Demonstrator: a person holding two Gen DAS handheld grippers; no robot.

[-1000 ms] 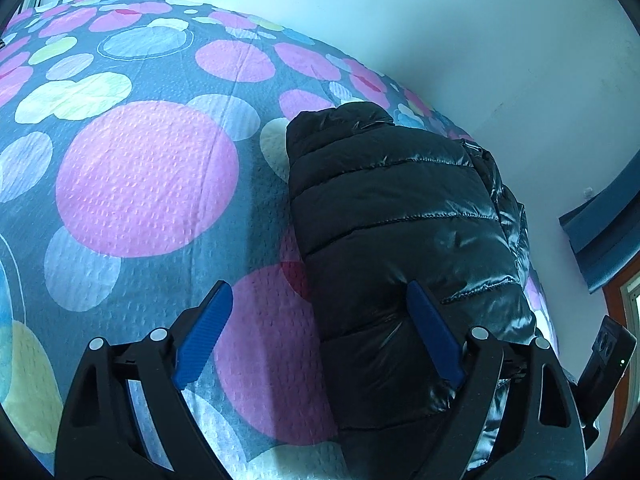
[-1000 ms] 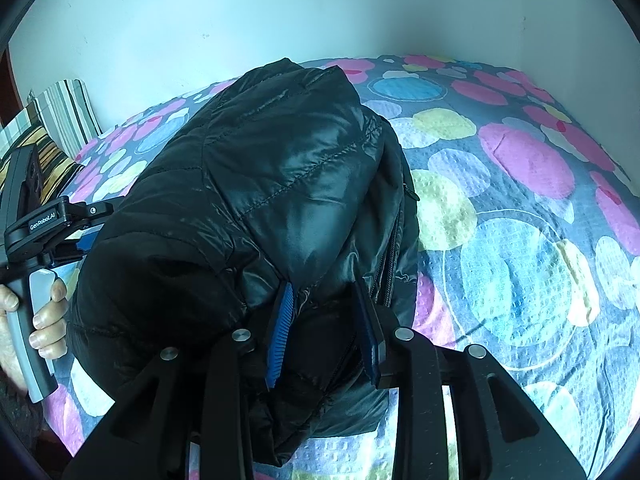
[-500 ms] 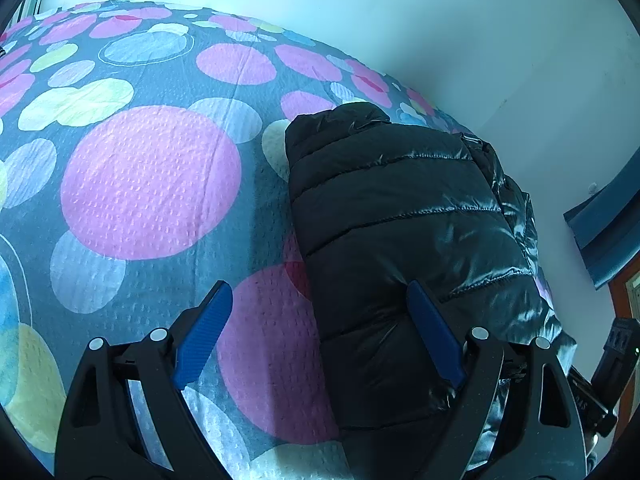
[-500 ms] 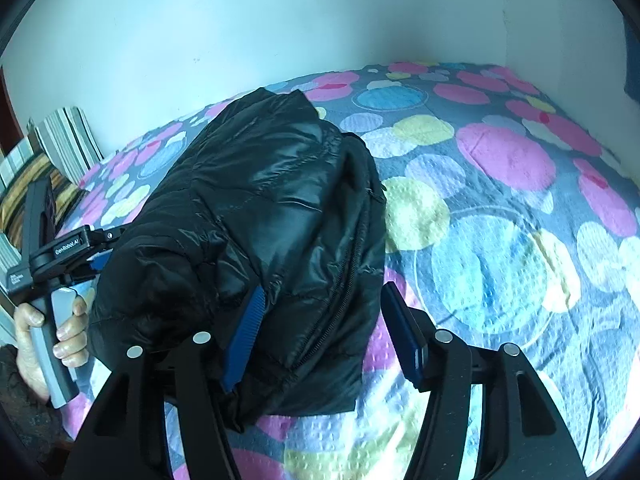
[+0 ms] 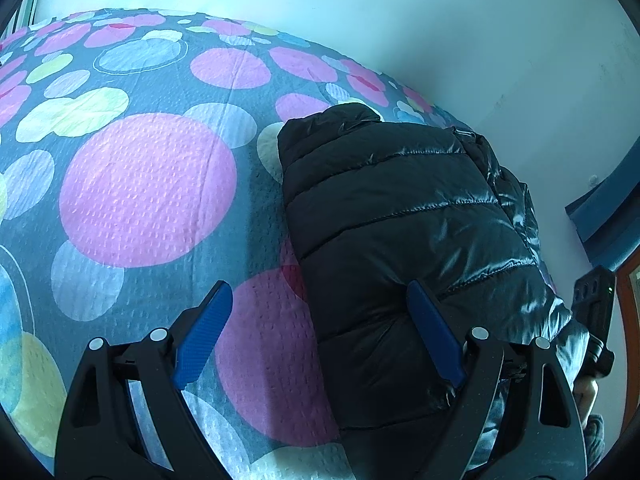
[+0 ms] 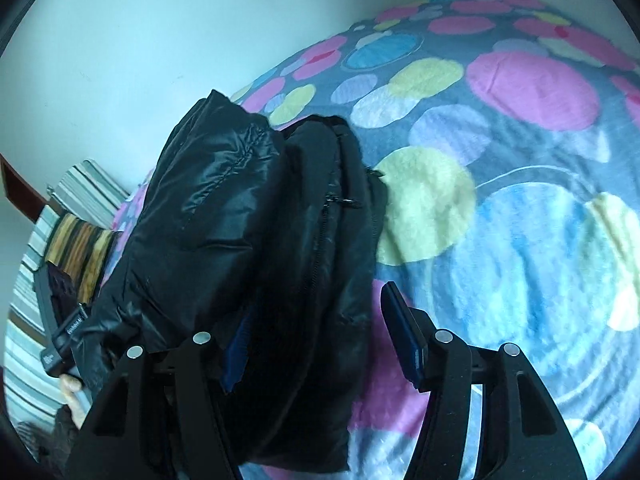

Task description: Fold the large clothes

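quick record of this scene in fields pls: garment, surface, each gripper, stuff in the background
garment: shiny black quilted puffer jacket, folded into a thick bundle, zipper edge showing in the right wrist view
surface: grey bedspread with pink, blue and yellow circles
left gripper: open, right finger against the jacket's near end
right gripper: open, straddling the jacket's zipper edge
background: pale wall; striped pillows

Home bedroom: polka-dot bedspread

We see a shiny black quilted puffer jacket folded into a thick bundle, lying right of centre.
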